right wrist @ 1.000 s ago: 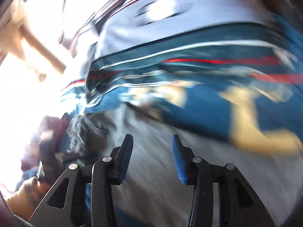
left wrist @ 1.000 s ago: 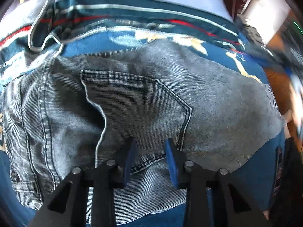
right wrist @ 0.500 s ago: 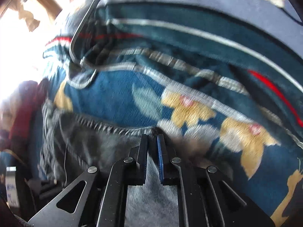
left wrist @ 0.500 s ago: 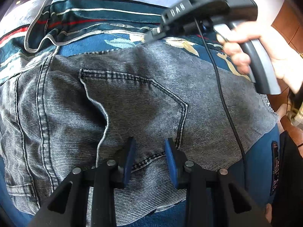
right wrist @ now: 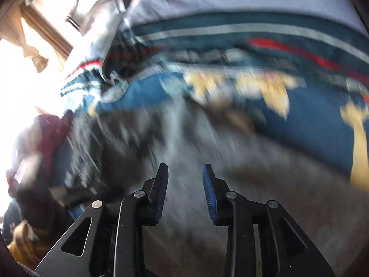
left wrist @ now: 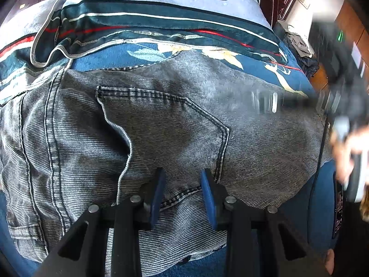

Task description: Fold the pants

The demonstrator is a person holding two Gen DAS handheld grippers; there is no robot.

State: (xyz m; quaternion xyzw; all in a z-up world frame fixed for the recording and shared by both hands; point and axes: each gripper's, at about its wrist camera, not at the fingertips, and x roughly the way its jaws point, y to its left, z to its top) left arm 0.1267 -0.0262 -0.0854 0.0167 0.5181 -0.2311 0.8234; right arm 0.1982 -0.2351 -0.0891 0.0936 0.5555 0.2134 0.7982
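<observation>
Left gripper (left wrist: 182,194) jaws apart over grey jeans (left wrist: 161,127); right gripper (right wrist: 184,189) opening — nothing gripped.

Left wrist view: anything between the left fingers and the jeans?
Nothing visible. The left gripper hangs over the grey jeans near the back pocket, fingers apart with only denim showing between them. The other hand's device is a blur at the right edge, well off to the side.
</observation>
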